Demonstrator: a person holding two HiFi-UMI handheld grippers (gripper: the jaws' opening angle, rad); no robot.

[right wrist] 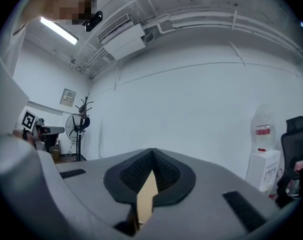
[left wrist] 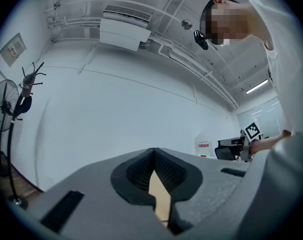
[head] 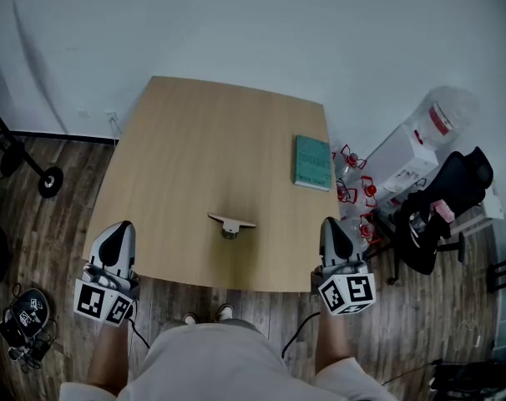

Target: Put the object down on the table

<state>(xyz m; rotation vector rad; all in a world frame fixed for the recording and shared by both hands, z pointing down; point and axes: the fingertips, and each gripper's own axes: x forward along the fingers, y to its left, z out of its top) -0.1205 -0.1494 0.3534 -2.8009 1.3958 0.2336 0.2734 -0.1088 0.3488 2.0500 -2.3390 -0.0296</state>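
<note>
A small object [head: 230, 224], a flat tan piece on a round metal base, rests on the wooden table [head: 203, 140] near the middle of its front edge. My left gripper [head: 118, 232] hangs at the table's front left corner, shut and empty. At the front right corner my right gripper [head: 331, 226] is also shut with nothing in it. Both stand well apart from the object. In the left gripper view the left gripper [left wrist: 153, 152] has its jaws meeting at the tips. The right gripper [right wrist: 152, 153] shows the same in the right gripper view. Only a sliver of tan table shows in the gaps.
A green book [head: 312, 162] lies near the table's right edge. Right of the table stand a white box [head: 399, 161], a water jug [head: 441, 115], a black office chair [head: 445, 199] and red items [head: 353, 186] on the floor. A fan stand [head: 19, 157] is at the left.
</note>
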